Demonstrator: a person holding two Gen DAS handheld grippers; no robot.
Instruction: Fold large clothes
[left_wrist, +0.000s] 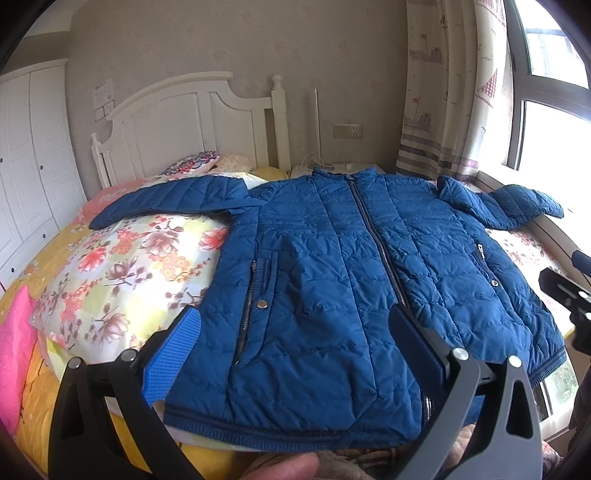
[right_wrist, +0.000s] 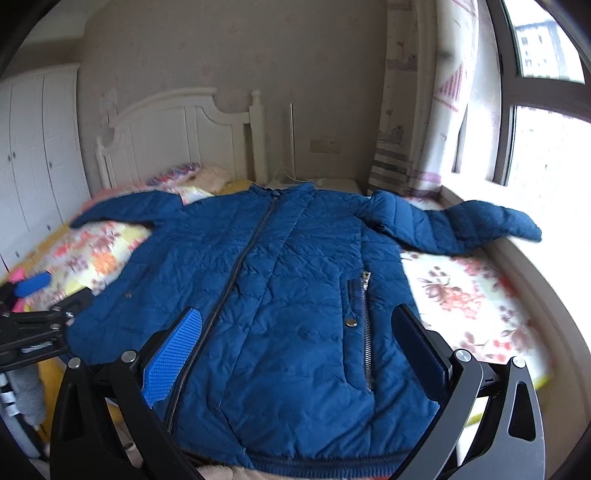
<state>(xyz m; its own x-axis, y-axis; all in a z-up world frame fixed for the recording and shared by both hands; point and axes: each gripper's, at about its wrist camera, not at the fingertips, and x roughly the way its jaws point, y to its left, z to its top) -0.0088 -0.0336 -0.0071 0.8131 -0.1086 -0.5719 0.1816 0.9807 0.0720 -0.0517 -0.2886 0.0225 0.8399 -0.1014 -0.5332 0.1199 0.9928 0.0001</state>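
A blue quilted jacket (left_wrist: 332, 280) lies front up and zipped on the floral bedding, both sleeves spread out sideways. In the left wrist view my left gripper (left_wrist: 295, 321) hovers open over the jacket's lower left half, near the hem, with nothing between its fingers. The right gripper shows there at the right edge (left_wrist: 565, 295). In the right wrist view the jacket (right_wrist: 288, 288) fills the middle, and my right gripper (right_wrist: 299, 321) stands open above its lower right half, near the pocket zip. The left gripper (right_wrist: 40, 328) appears at the left edge of that view.
A floral quilt (left_wrist: 122, 280) and a pink cushion (left_wrist: 16, 350) lie left of the jacket. A white headboard (left_wrist: 192, 122) stands behind, a white wardrobe (left_wrist: 29, 166) at left. A window sill (right_wrist: 524, 280) and curtain (right_wrist: 417, 122) border the bed at right. A fingertip (left_wrist: 284, 467) shows at the bottom.
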